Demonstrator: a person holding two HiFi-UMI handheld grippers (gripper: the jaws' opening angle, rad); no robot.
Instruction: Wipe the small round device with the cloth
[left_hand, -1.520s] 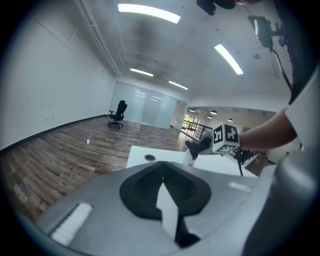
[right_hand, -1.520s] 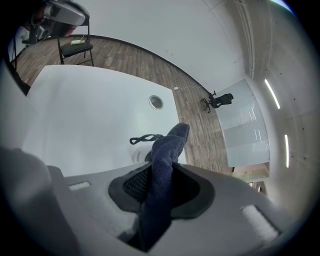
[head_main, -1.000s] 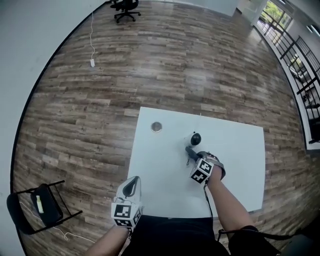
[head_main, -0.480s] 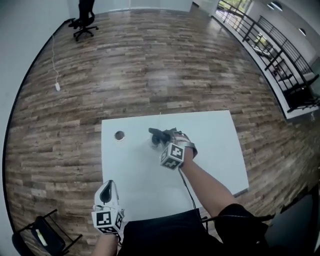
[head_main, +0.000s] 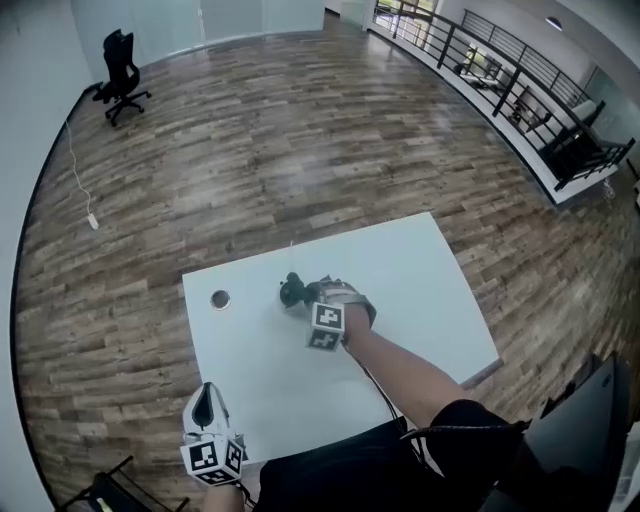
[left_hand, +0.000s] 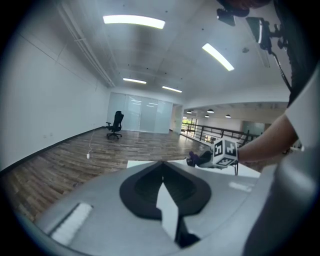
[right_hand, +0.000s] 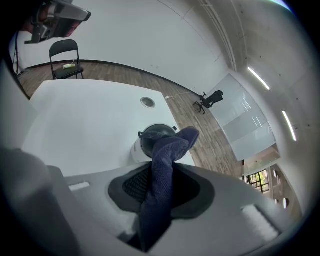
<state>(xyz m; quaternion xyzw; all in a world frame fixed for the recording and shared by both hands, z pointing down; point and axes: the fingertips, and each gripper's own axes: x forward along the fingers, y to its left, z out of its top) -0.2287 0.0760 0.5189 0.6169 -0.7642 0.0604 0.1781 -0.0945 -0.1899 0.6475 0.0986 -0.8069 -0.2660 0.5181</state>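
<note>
Progress looks early: right gripper (right_hand: 167, 172) clenched on dark blue terry cloth (right_hand: 172, 146), tip right at small round white dark-domed device (right_hand: 149, 137) on white counter (right_hand: 85, 115), contact unclear; left gripper (left_hand: 162, 187) closed empty, well away from device.

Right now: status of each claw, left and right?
Left claw: closed, nothing in it.
Right claw: closed on the dark blue cloth, whose end is at the small round device.
</note>
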